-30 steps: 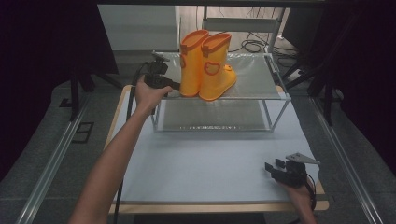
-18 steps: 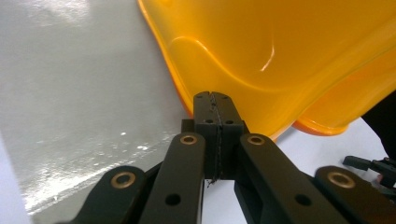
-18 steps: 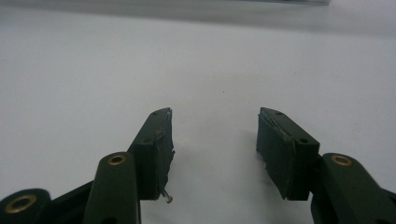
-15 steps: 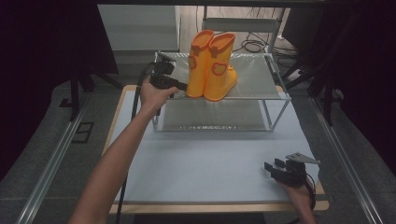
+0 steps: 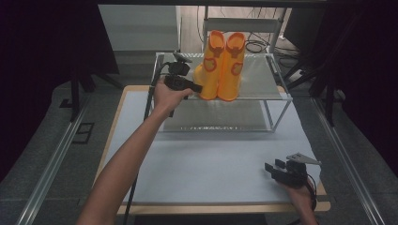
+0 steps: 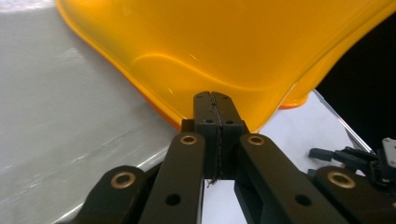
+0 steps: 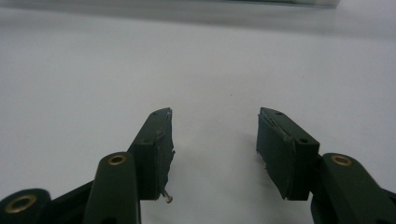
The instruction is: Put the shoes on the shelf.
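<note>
A pair of orange-yellow rubber boots (image 5: 220,70) stands upright on the top shelf of a wire rack (image 5: 263,89) at the table's far side. My left gripper (image 5: 197,88) is shut with nothing between its jaws, and its tip rests against the left boot's lower side. In the left gripper view the closed tips (image 6: 213,95) meet the boot's glossy yellow surface (image 6: 210,42). My right gripper (image 5: 271,169) lies low at the table's front right, open and holding nothing. The right gripper view shows its jaws (image 7: 215,126) spread over bare white table.
The white tabletop (image 5: 206,159) stretches between the rack and the front edge. The rack's lower shelf (image 5: 220,119) holds nothing. Dark floor, rails and cables surround the table. A cable trails down from the left gripper along the forearm.
The left hand and its shut gripper have moved right along the top shelf, and the boots have shifted right with it. The right gripper has stayed still.
</note>
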The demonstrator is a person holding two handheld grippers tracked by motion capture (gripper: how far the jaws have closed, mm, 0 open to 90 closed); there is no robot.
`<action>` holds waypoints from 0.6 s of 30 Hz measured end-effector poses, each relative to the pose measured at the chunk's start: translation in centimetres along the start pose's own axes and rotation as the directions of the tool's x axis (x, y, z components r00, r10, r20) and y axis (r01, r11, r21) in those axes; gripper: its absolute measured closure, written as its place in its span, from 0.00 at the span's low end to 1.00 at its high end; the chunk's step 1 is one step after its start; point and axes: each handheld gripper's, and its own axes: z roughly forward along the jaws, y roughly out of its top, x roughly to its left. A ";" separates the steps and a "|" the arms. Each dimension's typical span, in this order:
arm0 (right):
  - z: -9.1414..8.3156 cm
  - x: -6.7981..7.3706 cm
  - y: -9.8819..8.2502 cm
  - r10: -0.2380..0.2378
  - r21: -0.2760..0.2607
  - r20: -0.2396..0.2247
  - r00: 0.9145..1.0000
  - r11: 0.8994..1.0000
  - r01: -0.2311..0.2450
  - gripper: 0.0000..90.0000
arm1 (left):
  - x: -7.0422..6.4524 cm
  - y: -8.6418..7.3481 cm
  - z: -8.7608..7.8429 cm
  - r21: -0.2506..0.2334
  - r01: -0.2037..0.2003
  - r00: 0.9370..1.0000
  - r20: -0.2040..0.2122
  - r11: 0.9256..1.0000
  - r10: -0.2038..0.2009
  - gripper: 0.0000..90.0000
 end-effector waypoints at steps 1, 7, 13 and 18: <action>0.0 0.0 0.0 0.001 -0.001 0.000 1.000 1.000 -0.001 0.50 | -0.1 0.0 0.1 0.001 -0.001 1.000 0.002 1.000 0.001 1.00; 0.1 0.1 0.0 -0.008 0.001 -0.001 1.000 1.000 0.008 0.50 | -0.6 0.2 0.4 0.001 -0.007 1.000 0.004 1.000 0.007 1.00; 0.2 0.1 0.0 -0.012 0.002 -0.001 1.000 1.000 0.012 0.51 | -0.7 0.2 0.5 0.002 -0.001 1.000 -0.001 1.000 0.001 1.00; 0.3 0.2 0.0 -0.013 0.005 -0.005 1.000 1.000 0.013 0.51 | -1.4 0.5 0.7 -0.007 -0.003 1.000 0.018 1.000 0.003 1.00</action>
